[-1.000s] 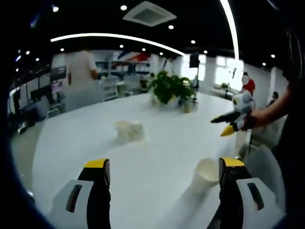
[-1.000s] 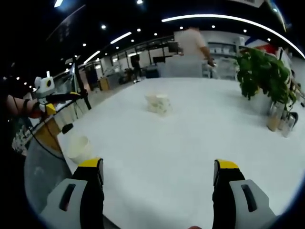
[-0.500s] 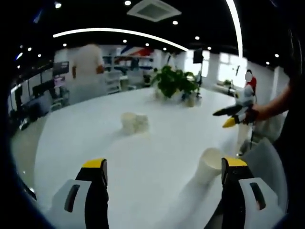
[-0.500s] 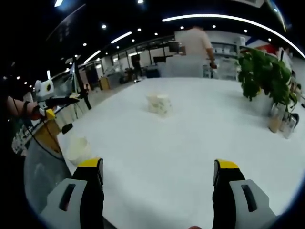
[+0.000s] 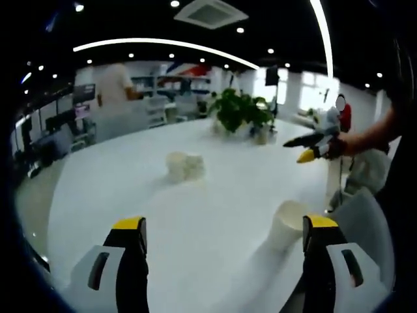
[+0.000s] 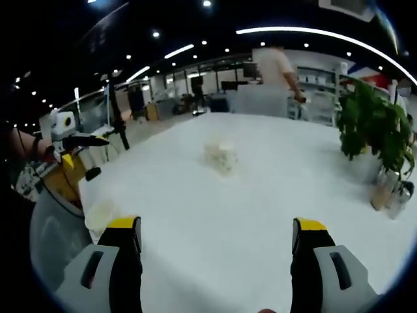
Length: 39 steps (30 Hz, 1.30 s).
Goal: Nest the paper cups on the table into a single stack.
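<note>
In the left gripper view, your left gripper (image 5: 221, 235) is released, its two yellow-tipped jaws standing wide apart over the white table (image 5: 130, 189) with nothing between them. A single paper cup (image 5: 287, 225) stands on the table just beside the inner edge of the right-hand jaw, near the table's edge; you cannot tell from here whether the jaw touches it. Farther out, near the middle of the table, a small cluster of paper cups (image 5: 184, 166) sits close together, too blurred to count. A potted plant (image 5: 242, 116) stands at the far side of the table. Your right gripper (image 5: 306, 149) comes in from the right, held up in a hand above the table's edge, its dark and yellow tips pointing left and close together; you cannot tell whether it is clenched from this angle. A person (image 5: 116, 98) stands beyond the table.

In the right gripper view, your right gripper (image 6: 215, 238) is released too, its jaws spread wide above bare tabletop and holding nothing. The single cup (image 6: 101, 214) sits just beside the left-hand jaw near the table's edge. The cluster of cups (image 6: 221, 155) lies well ahead, mid-table. The plant (image 6: 381, 130) stands at the right. Your left gripper (image 6: 81, 140) shows at the far left, held off the table.
</note>
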Available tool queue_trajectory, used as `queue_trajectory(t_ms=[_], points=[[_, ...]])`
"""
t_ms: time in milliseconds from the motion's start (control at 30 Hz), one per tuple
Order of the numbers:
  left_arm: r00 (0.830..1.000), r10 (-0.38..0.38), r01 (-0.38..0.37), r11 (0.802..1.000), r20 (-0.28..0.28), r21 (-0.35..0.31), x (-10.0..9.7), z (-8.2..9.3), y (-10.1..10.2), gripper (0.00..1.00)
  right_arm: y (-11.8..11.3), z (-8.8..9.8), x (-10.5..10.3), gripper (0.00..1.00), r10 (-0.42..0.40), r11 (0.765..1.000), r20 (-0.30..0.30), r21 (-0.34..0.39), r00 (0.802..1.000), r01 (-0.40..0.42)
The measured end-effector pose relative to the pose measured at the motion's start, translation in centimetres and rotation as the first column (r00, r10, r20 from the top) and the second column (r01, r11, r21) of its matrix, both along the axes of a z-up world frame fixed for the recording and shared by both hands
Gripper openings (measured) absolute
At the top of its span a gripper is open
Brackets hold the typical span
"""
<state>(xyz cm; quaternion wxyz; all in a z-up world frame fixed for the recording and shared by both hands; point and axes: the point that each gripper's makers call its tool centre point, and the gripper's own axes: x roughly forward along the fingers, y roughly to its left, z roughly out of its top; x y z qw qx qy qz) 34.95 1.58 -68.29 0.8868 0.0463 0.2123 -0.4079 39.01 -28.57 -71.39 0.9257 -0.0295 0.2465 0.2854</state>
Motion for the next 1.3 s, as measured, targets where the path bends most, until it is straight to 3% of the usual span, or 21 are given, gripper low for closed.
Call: queue_trajectory(t_ms=[533,933,1300], points=[[1.0,0.002,-0.002,1.0,0.009,0.003,0.2,-0.2,-0.9,1.0,2.9,4.4,7.3,0.95,0.16,0.986,0.112,-0.066,0.981,-0.154],[0.999,0.033,-0.033,0.999,-0.001,0.002,-0.1,-1.0,-0.9,1.0,5.5,4.6,10.9,0.95,0.218,0.975,0.133,-0.072,0.967,-0.21],[0.999,0.052,-0.052,0.999,0.004,-0.006,0.6,-1.0,-0.8,0.99,10.2,3.9,15.8,0.91,0.334,0.94,0.135,-0.122,0.933,-0.318]])
